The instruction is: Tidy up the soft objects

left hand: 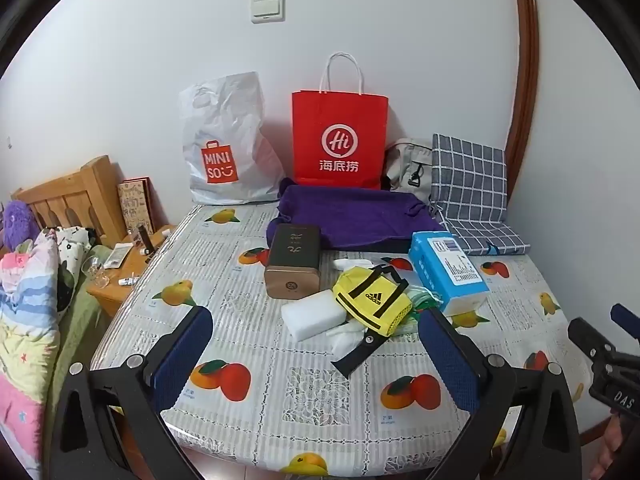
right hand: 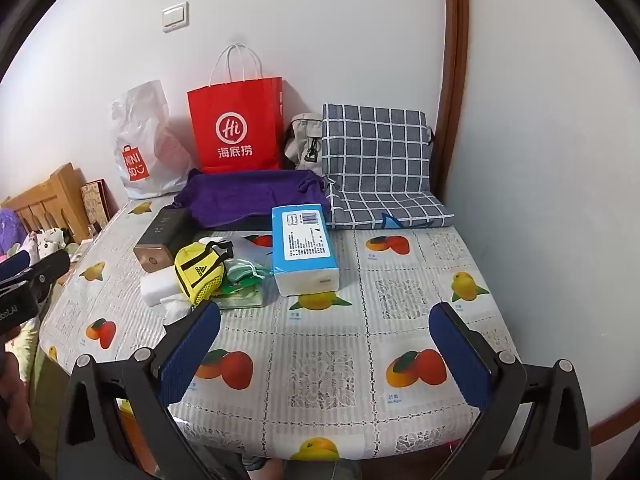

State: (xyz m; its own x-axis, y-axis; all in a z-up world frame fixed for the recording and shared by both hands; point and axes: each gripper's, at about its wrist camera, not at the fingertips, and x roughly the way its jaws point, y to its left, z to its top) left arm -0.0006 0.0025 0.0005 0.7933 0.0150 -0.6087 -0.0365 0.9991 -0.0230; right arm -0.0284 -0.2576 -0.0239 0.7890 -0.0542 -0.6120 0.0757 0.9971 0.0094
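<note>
A yellow Adidas mini bag (left hand: 376,300) (right hand: 199,272) lies mid-table on a white sponge block (left hand: 312,317) (right hand: 158,286), crumpled tissue (left hand: 344,340) and green packets (right hand: 244,276). A blue-and-white tissue pack (left hand: 450,272) (right hand: 302,248) lies to its right. A purple towel (left hand: 352,216) (right hand: 248,196) and a grey checked cushion (left hand: 472,192) (right hand: 380,164) lie at the back. My left gripper (left hand: 316,356) is open and empty, above the table's front, short of the pile. My right gripper (right hand: 326,354) is open and empty, over the front right of the table.
A brown tin box (left hand: 294,260) (right hand: 158,240) stands left of the pile. A red paper bag (left hand: 340,140) (right hand: 236,128), a white Miniso bag (left hand: 224,148) and a grey pouch (left hand: 410,168) lean on the wall. A bed and nightstand (left hand: 124,264) are left of the table (left hand: 280,380).
</note>
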